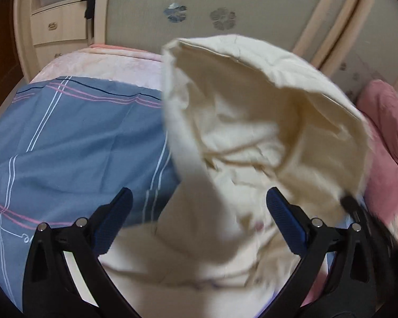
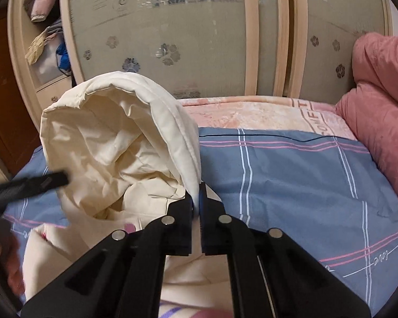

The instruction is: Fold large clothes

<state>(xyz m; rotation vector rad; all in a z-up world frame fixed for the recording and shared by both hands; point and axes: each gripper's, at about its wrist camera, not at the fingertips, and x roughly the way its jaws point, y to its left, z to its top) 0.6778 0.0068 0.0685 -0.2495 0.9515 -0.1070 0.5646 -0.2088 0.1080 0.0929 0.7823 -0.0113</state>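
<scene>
The bed [image 2: 291, 180] fills most of both views, covered by a blue-grey sheet [image 1: 74, 143] with pink and white stripes; a pale pink blanket [image 2: 252, 114] shows at the bed's far edge. Behind the bed stands a wardrobe [image 2: 172, 26] with flower-patterned doors. At the right end of the bed lies a heap of pink bedding [image 2: 379, 106].

On the bed's near side lies the cream jacket [image 2: 114, 143], its hood lifted off the sheet and gaping open. In the left wrist view the hood [image 1: 252, 122] rises above the rest of the garment and hides much of the bed behind it.

The right gripper [image 2: 198, 198] is clamped tight on the hood's rim, the cloth pinched between its blue pads and pulled up into a ridge. The left gripper [image 1: 199, 201] stands wide apart over the jacket; cream cloth lies between its fingers [image 1: 119, 206] but the pads do not press on it. In the right wrist view one finger of it shows as a dark blur at the hood's left side, just beside the cloth
</scene>
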